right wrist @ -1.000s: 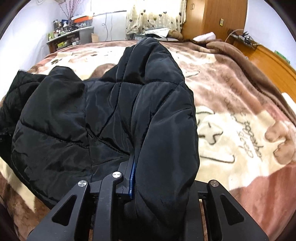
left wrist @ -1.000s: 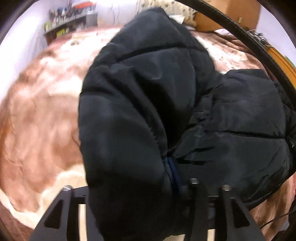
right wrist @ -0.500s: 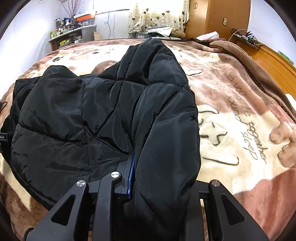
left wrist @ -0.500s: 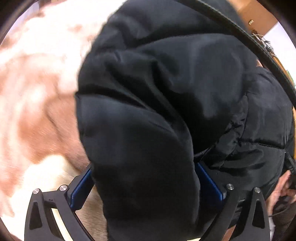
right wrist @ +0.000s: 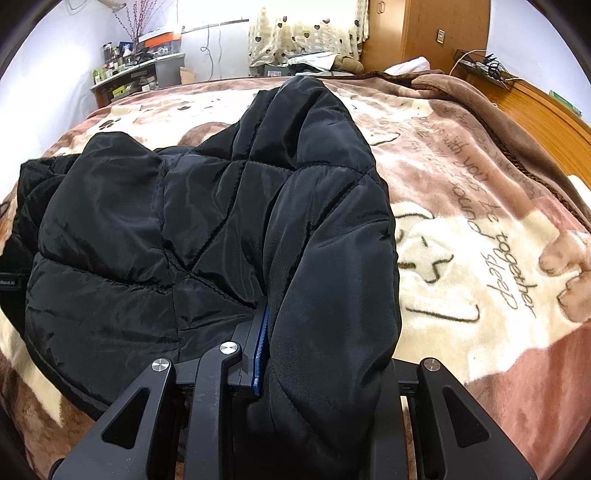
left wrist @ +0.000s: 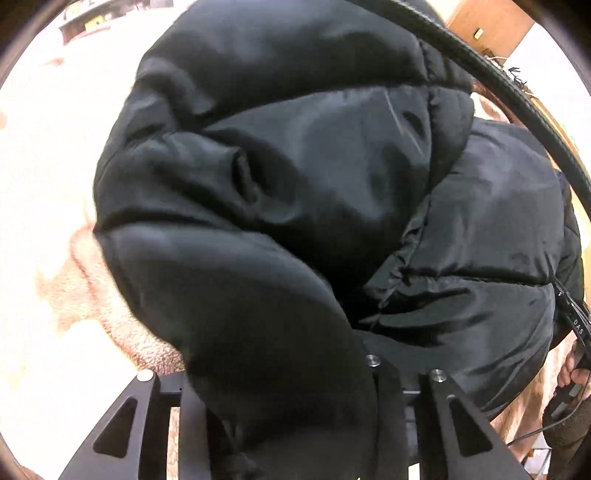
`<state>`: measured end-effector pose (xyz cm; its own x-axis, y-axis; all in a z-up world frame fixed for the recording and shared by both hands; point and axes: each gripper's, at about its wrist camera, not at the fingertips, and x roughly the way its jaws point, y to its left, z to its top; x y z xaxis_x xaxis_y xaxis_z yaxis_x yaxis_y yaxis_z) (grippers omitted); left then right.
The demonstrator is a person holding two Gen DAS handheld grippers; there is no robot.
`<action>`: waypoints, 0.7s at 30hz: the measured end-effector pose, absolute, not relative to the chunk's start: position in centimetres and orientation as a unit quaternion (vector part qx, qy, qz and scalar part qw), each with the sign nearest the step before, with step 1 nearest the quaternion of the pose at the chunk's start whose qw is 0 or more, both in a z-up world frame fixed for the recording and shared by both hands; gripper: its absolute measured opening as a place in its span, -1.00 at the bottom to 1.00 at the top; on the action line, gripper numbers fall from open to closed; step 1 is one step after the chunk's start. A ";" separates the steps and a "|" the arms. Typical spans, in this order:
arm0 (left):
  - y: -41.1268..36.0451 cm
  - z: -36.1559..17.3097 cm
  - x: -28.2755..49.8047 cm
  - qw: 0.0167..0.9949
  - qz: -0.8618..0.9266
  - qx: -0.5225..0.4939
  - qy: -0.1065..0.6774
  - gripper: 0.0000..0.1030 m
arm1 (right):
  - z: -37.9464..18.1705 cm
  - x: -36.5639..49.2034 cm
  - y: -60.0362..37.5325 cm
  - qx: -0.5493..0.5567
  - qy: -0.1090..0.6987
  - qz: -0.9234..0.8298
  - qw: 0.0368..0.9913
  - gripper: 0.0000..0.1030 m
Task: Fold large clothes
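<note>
A black quilted puffer jacket (right wrist: 155, 236) lies on a bed covered with a brown and cream blanket (right wrist: 461, 236). My right gripper (right wrist: 295, 350) is shut on one jacket sleeve (right wrist: 332, 266), which drapes over the fingers; a blue pad shows against the fabric. In the left wrist view the jacket (left wrist: 295, 184) fills most of the frame. My left gripper (left wrist: 295, 398) is shut on a thick fold of the jacket, which hides the fingertips.
A wooden headboard (right wrist: 546, 110) runs along the bed's right side. A wardrobe (right wrist: 436, 33) and a cluttered shelf (right wrist: 140, 70) stand beyond the bed. A black cable (left wrist: 509, 92) crosses the left wrist view. A hand (left wrist: 572, 373) shows at its right edge.
My left gripper opened half a second ago and has closed again on the jacket, closer in and tilted lower. My right gripper has kept its hold and barely moved.
</note>
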<state>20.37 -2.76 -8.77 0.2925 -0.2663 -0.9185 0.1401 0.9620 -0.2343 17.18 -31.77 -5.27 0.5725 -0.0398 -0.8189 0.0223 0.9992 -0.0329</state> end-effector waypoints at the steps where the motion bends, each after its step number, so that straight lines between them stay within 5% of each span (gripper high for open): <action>1: -2.9 -8.1 20.1 0.810 -0.123 -0.047 0.572 -0.36 | -5.1 17.1 -31.7 -0.011 0.461 -0.019 0.887 -0.51; 21: 6.3 4.7 19.9 0.896 -0.110 -0.092 0.420 -0.45 | 3.9 16.4 -23.9 -0.038 0.336 0.027 0.941 -0.67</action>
